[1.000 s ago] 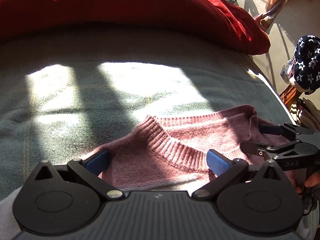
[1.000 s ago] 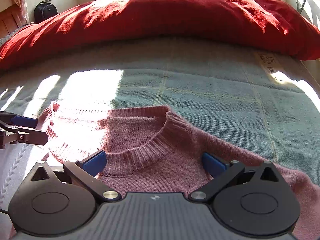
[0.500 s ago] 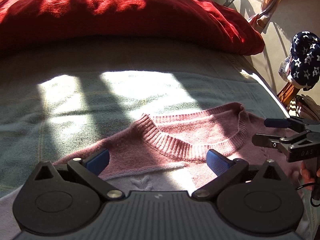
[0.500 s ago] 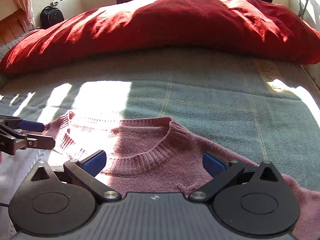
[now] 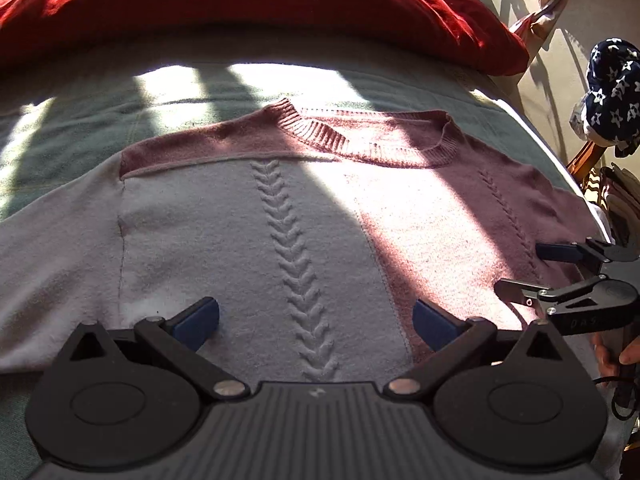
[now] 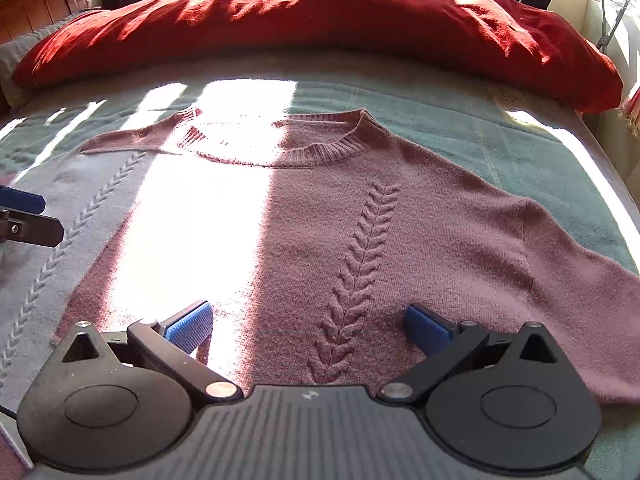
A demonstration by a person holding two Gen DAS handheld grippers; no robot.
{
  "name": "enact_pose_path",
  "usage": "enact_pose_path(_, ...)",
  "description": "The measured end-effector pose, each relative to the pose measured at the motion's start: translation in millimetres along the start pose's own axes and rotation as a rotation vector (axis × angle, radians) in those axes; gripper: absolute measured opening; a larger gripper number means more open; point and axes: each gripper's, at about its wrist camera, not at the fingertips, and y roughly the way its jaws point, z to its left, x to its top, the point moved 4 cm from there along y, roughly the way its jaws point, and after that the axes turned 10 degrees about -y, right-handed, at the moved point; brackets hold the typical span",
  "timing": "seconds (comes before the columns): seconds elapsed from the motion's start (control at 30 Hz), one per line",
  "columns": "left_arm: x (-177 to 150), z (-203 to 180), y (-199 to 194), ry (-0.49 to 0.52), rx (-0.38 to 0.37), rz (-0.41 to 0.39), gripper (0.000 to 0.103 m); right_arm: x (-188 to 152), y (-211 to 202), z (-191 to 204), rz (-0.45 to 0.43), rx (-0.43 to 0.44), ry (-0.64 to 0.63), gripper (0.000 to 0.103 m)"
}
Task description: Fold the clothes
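Both grippers, left (image 5: 316, 320) & right (image 6: 306, 320), hung w/ jaws apart, empty, over the pink/grey knit sweater (image 6: 320, 216) spread flat on the bed (image 6: 460, 128): prob. soft, floppy, light; grab at shoulders/hem.

Bed with green blanket (image 6: 460, 120), red duvet (image 6: 320, 20) at far end; striped sunlight; wooden furniture (image 6: 36, 12) left.

Left tongs (image 5: 316, 314) and right tongs (image 6: 306, 318) both gape wide, side by side, empty.
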Motion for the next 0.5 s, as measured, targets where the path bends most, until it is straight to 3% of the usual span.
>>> enact_pose_path(0.13,-9.4,2.8,-4.6,0.012,0.020,-0.006,0.102,-7.0,-2.2,-2.0,-0.058,-0.004,0.031,0.103)
enact_pose_path(0.4,-28.0,8.3,-13.8,0.035,0.060,-0.018,0.102,-48.3,-40.3,-19.6,0.022,-0.006,0.120,0.103)
enact_pose_path(0.5,-32.9,6.5,-14.8,0.060,0.072,-0.019,0.102,-54.2,-49.9,-16.4,0.033,-0.017,0.095,0.103)
